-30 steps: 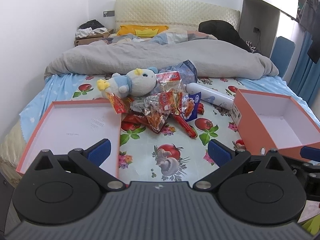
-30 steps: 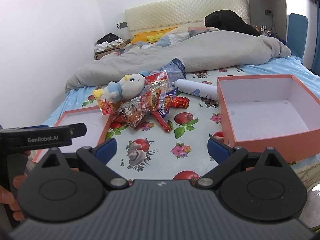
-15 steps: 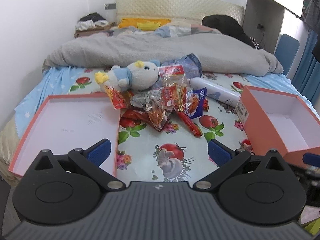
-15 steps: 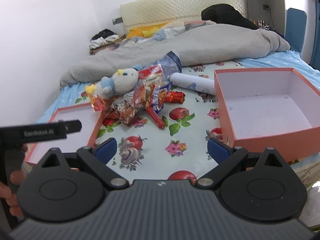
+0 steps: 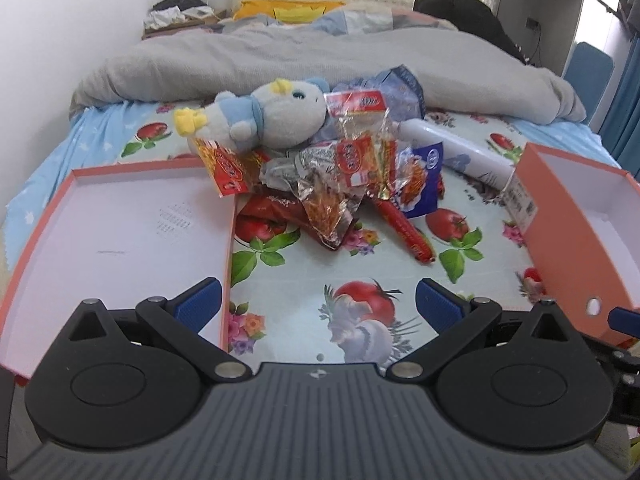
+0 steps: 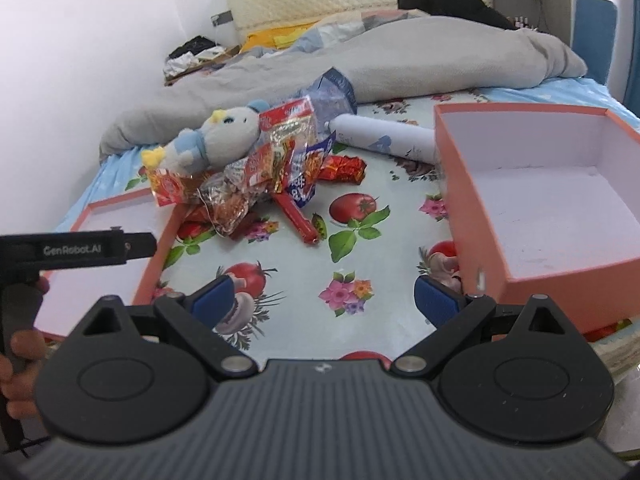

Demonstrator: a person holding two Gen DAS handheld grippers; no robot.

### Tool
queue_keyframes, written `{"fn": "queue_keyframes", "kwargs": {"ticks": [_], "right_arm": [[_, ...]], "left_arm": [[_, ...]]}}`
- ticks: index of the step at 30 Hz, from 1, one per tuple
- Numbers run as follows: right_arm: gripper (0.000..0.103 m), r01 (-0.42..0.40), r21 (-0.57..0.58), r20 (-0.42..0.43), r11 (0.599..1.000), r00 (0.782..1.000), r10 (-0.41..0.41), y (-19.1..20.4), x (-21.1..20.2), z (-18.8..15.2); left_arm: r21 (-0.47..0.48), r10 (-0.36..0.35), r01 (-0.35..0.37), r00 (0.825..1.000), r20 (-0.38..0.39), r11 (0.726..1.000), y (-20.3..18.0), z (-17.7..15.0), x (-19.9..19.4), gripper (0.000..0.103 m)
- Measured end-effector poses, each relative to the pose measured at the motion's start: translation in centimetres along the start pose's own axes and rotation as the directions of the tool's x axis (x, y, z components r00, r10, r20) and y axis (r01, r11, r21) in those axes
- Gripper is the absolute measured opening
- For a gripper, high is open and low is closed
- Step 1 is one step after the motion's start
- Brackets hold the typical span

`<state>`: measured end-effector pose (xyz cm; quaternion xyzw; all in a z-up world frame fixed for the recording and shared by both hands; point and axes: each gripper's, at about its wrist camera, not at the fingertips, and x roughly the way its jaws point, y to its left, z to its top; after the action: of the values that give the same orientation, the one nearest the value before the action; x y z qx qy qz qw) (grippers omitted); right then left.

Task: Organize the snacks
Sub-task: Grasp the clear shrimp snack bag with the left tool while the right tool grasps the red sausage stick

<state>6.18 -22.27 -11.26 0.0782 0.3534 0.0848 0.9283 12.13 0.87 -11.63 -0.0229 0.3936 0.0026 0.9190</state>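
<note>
A heap of snack packets [image 5: 340, 172] [image 6: 256, 176] lies mid-bed on the fruit-print sheet, with a red sausage stick [image 5: 404, 228] [image 6: 298, 216] at its near edge. An orange box [image 5: 580, 220] [image 6: 552, 200] stands open and empty to the right. Its flat lid [image 5: 116, 240] [image 6: 104, 248] lies open to the left. My left gripper [image 5: 318, 308] is open and empty, short of the heap. My right gripper [image 6: 324, 300] is open and empty, between lid and box. The left gripper's body [image 6: 80, 248] shows at the left of the right wrist view.
A plush toy [image 5: 264, 116] [image 6: 212, 140] leans on the heap's far side. A white bottle [image 5: 460, 152] [image 6: 384, 140] lies beside the box. A blue bag [image 5: 396, 88] and a grey duvet [image 5: 320, 60] lie behind.
Both grippers have moved forward toward the heap and tilted down; the snacks and boxes look larger and lower. Nothing has been grasped.
</note>
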Motion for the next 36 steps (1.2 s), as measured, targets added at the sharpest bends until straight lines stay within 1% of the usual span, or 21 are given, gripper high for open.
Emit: {"fn": "queue_keyframes", "kwargs": {"ticks": [3, 6, 8, 10, 14, 18, 21, 24, 28, 30, 31, 32, 33, 34, 36], "right_arm": [[0.098, -0.005, -0.014, -0.015, 1.0, 1.0, 0.005, 0.1, 1.7, 0.2], [0.098, 0.003, -0.036, -0.026, 0.999, 1.0, -0.004, 0.3, 3.4, 0.4], [0.097, -0.001, -0.047, -0.047, 0.999, 0.999, -0.001, 0.4, 4.6, 0.6], [0.087, -0.003, -0.055, -0.072, 0.998, 0.997, -0.001, 0.5, 5.8, 0.8], [0.083, -0.027, -0.073, -0.104, 0.997, 0.994, 0.019, 0.9, 8.2, 1.6], [0.08, -0.047, -0.099, -0.101, 0.994, 0.994, 0.036, 1.4, 10.5, 2.5], [0.08, -0.09, -0.105, -0.068, 0.99, 0.994, 0.083, 1.4, 12.1, 3.1], [0.08, -0.111, -0.105, -0.079, 0.988, 0.992, 0.103, 1.4, 14.1, 3.7], [0.08, -0.095, -0.178, -0.051, 0.979, 0.995, 0.087, 2.1, 16.1, 4.3], [0.079, -0.115, -0.183, -0.059, 0.976, 0.993, 0.106, 2.2, 17.0, 4.7], [0.076, -0.129, -0.178, -0.062, 0.976, 0.991, 0.119, 2.2, 17.5, 5.0], [0.075, -0.14, -0.178, -0.064, 0.974, 0.989, 0.131, 2.2, 18.0, 5.2], [0.072, -0.146, -0.183, -0.07, 0.972, 0.988, 0.136, 2.4, 18.5, 5.4], [0.066, -0.148, -0.192, -0.075, 0.97, 0.988, 0.136, 2.6, 19.0, 5.4], [0.059, -0.143, -0.214, -0.094, 0.966, 0.988, 0.126, 3.0, 20.1, 5.6]], "left_arm": [[0.002, 0.006, -0.006, 1.0, -0.02, 1.0, 0.3, 0.1, 2.1, 0.103], [-0.009, -0.003, 0.003, 1.0, -0.03, 1.0, 0.9, 0.4, 3.8, 0.103], [-0.014, -0.002, 0.001, 0.999, -0.039, 1.0, 1.0, 0.6, 4.8, 0.103], [-0.023, -0.01, 0.009, 0.999, -0.044, 1.0, 1.2, 0.9, 5.8, 0.103], [-0.042, -0.008, 0.006, 0.998, -0.061, 0.999, 1.6, 1.5, 8.0, 0.103], [-0.063, -0.023, 0.019, 0.997, -0.072, 0.998, 2.1, 2.1, 10.2, 0.103], [-0.087, -0.045, 0.038, 0.995, -0.087, 0.995, 2.5, 2.7, 12.0, 0.103], [-0.12, -0.074, 0.064, 0.993, -0.088, 0.991, 2.8, 3.4, 13.6, 0.103], [-0.15, -0.104, 0.09, 0.991, -0.083, 0.985, 3.1, 4.3, 15.5, 0.092], [-0.166, -0.119, 0.103, 0.989, -0.089, 0.981, 3.3, 4.6, 16.4, 0.088], [-0.174, -0.128, 0.111, 0.988, -0.089, 0.978, 3.4, 4.7, 16.9, 0.086], [-0.18, -0.135, 0.118, 0.987, -0.087, 0.977, 3.5, 4.8, 17.3, 0.083], [-0.186, -0.142, 0.125, 0.986, -0.083, 0.975, 3.5, 4.9, 17.6, 0.081], [-0.192, -0.148, 0.131, 0.986, -0.079, 0.973, 3.6, 5.0, 17.9, 0.078], [-0.205, -0.156, 0.139, 0.985, -0.071, 0.969, 3.7, 5.1, 18.4, 0.073]]}}
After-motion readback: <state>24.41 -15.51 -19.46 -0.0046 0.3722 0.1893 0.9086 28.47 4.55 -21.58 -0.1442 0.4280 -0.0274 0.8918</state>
